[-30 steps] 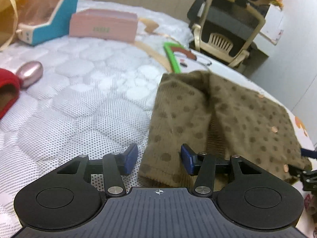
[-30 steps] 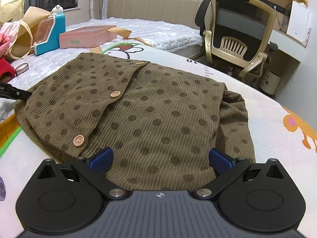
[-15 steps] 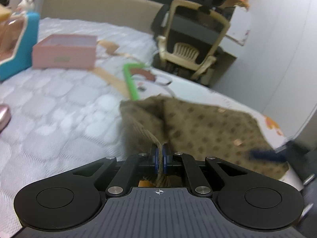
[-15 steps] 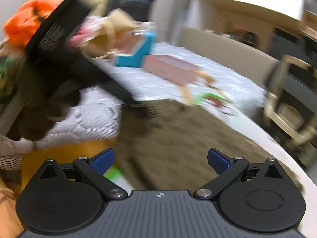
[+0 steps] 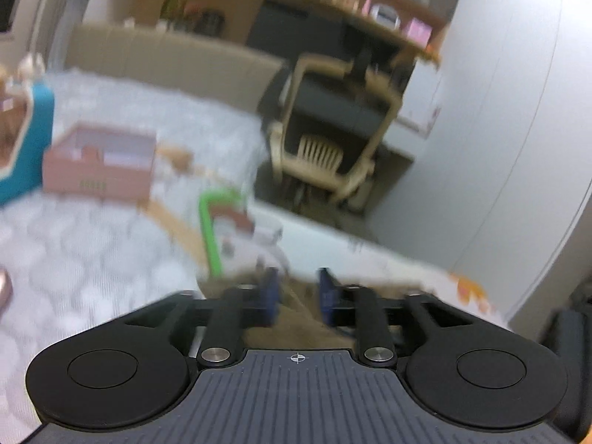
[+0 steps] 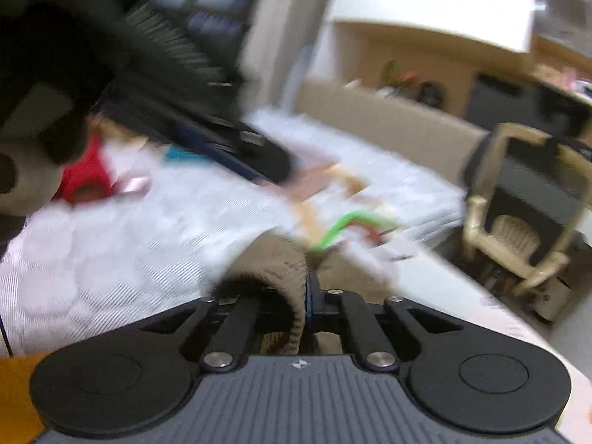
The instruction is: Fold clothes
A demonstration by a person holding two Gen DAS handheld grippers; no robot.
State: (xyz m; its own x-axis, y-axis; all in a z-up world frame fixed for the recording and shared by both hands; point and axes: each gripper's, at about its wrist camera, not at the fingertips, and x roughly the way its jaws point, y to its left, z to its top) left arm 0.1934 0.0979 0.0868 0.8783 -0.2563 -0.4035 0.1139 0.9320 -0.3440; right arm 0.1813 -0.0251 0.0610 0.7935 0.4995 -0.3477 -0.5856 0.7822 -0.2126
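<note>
The olive-brown dotted garment [image 5: 296, 314] lies low on the white quilted bed, seen blurred between and under my left gripper's fingers. My left gripper [image 5: 298, 292] has its blue pads a small gap apart, and I see no cloth clamped in them. In the right wrist view the left gripper [image 6: 251, 151] hovers above the bed at the upper left with nothing hanging from it. My right gripper [image 6: 306, 296] is shut on a bunched fold of the garment [image 6: 273, 259], which curls up over its left finger. Both views are motion-blurred.
A pink box [image 5: 100, 166] and a teal case [image 5: 22, 140] sit at the back left of the bed. A green strip [image 5: 209, 229] lies beyond the garment. An office chair [image 6: 525, 214] stands off the bed's right side. A red item [image 6: 83, 177] lies far left beside a dark-gloved hand [image 6: 44, 74].
My left gripper let go of the garment's edge and rose, its fingers now apart. My right gripper swung left over the garment and shut on a fold of it.
</note>
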